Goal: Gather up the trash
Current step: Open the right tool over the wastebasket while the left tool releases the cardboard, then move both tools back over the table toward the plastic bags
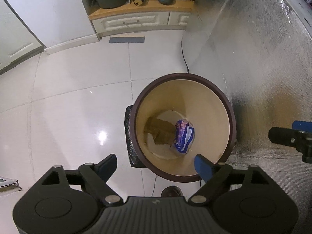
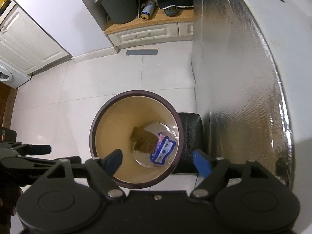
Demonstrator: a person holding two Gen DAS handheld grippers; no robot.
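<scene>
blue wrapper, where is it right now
The blue wrapper lies at the bottom of the round bin, right of the brown paper scrap, in both wrist views below the open left gripper.

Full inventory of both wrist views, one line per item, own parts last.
round bin with dark brown rim and beige inside: 1, on the white tile floor beside the foil wall
blue-and-white plastic wrapper: 1, at the bin bottom
brown crumpled paper: 1, at the bin bottom, beside the wrapper
black padded block: 1, on the floor against the bin
dark grey bucket: 1, on the wooden cabinet top
blue-and-white can: 1, lying on the cabinet top
grey flat strip: 1, on the floor by the cabinet
silver foil wall: 1, right of the bin
left claw: 1, black with blue pads, open above the bin
right claw: 1, black with blue pads, open above the bin
</scene>
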